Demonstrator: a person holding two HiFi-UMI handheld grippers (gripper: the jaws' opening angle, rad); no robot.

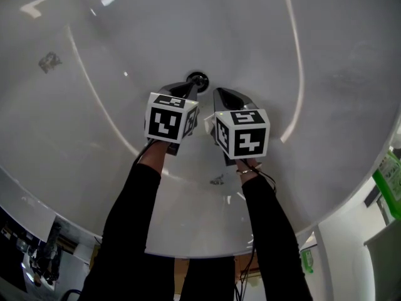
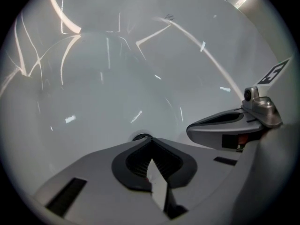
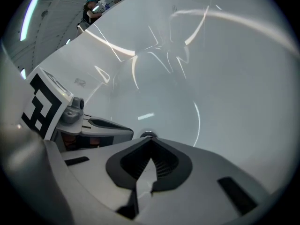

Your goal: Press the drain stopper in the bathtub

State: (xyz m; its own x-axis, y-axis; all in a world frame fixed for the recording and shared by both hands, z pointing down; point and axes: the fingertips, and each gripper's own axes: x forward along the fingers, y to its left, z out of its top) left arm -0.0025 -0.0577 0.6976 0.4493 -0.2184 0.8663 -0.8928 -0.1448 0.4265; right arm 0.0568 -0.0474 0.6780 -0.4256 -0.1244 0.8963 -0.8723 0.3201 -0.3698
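The round dark drain stopper [image 1: 197, 78] sits in the floor of the white bathtub [image 1: 94, 55]. My left gripper [image 1: 190, 90] points at it, its tip just short of the stopper's near edge, jaws shut with nothing between them. My right gripper [image 1: 220, 95] hangs beside it on the right, a little behind the stopper, also shut and empty. In the left gripper view the stopper [image 2: 141, 137] peeks out just past the closed tips [image 2: 151, 139], and the right gripper [image 2: 225, 125] shows at the right. In the right gripper view the stopper [image 3: 148, 135] lies right beyond the closed tips [image 3: 151, 140].
The tub's curved walls rise all round, with its near rim [image 1: 207, 249] under my forearms. A green bottle [image 1: 390, 180] stands outside the tub at the right. Dark clutter [image 1: 44, 249] lies outside at the lower left. A person [image 3: 93, 7] stands far off.
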